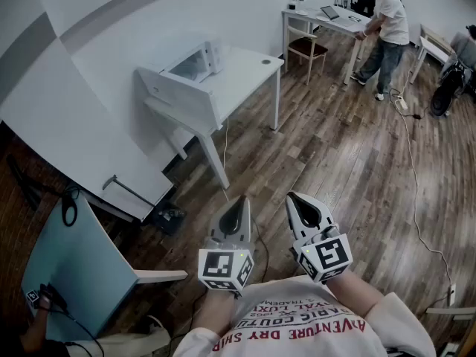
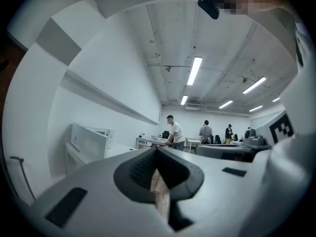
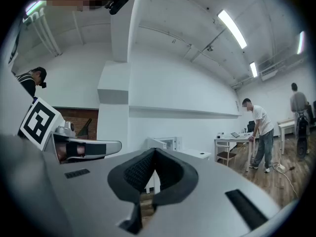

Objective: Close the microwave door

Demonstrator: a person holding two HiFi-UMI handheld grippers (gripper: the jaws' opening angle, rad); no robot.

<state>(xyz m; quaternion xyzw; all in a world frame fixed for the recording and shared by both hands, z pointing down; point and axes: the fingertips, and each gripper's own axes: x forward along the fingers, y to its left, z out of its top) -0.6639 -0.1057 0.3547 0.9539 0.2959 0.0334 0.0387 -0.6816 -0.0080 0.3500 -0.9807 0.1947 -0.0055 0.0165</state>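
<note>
Item: left gripper, held low and close to the person's chest in the head view, marker cube facing up. Its own view shows the jaws together at the tips with nothing between them. Item: right gripper, just beside the left and at about the same height. Its jaws also meet at the tips and hold nothing. Item: microwave, white, standing towards the back of a white table against the wall, well apart from both grippers. It also shows small in the left gripper view and the right gripper view. Its door, with a glass window, looks swung open, though at this distance that is not certain. Item: wood floor, with a thin cable trailing across it. Item: far desk, with a chair at it and a standing person leaning over it. Item: pale blue panel at lower left. Item: ceiling strip lights.
</note>
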